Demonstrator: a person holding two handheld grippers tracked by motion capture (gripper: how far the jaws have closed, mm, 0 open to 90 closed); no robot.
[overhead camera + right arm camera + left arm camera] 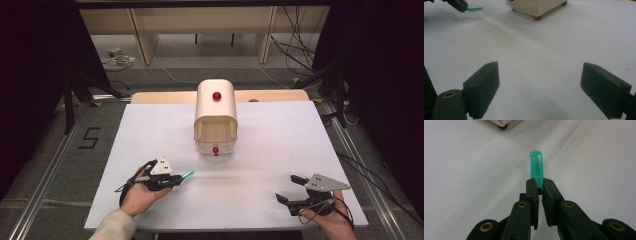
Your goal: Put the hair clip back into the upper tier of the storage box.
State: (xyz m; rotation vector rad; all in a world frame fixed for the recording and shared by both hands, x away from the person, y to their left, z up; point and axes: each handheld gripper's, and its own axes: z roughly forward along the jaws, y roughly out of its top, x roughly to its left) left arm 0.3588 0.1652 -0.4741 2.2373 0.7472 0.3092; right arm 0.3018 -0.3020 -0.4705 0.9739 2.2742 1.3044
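high view: left gripper (pixel 176 181) is clamping a green clip (pixel 188 174), nearer the person than the cream box (pixel 215 116) | left gripper view: jaws are pinching the green clip's (pixel 536 168) base | right gripper view: right gripper (pixel 540 87) is holding its jaws wide apart, short of the box.

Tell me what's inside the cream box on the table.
The cream box looks empty through its open front: bare inner walls and floor. Its rounded top hides the rear part, so that stays unseen.
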